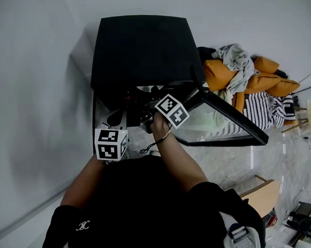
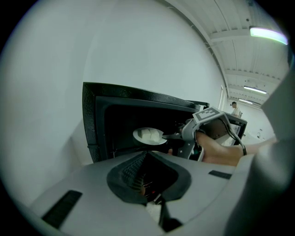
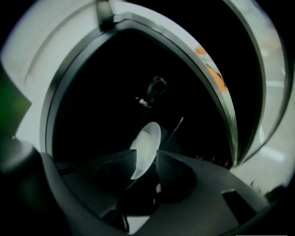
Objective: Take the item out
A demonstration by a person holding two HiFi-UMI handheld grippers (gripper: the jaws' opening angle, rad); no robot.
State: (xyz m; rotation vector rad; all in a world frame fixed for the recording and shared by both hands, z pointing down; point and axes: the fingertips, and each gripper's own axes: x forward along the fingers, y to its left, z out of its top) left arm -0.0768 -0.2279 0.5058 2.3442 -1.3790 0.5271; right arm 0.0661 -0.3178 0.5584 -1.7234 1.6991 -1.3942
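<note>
A black microwave oven [image 1: 142,50] stands open, its door [image 1: 221,121] swung out to the right. Inside, a white plate [image 2: 150,137] carries pale white blocks [image 2: 148,133]. My right gripper [image 2: 168,136] reaches into the cavity. In the right gripper view its jaws [image 3: 147,161] stand open on either side of the plate's [image 3: 148,138] near rim, with a gap still showing beside one pad. My left gripper [image 2: 146,159] is shut on nothing and hangs in front of the opening, lower left of the plate. Its marker cube [image 1: 110,144] shows in the head view.
A heap of orange, grey and striped clothes [image 1: 245,77] lies right of the oven, behind the door. The oven sits on a marbled counter [image 1: 223,164] against a white wall [image 1: 37,99]. A cardboard box [image 1: 260,193] stands lower right.
</note>
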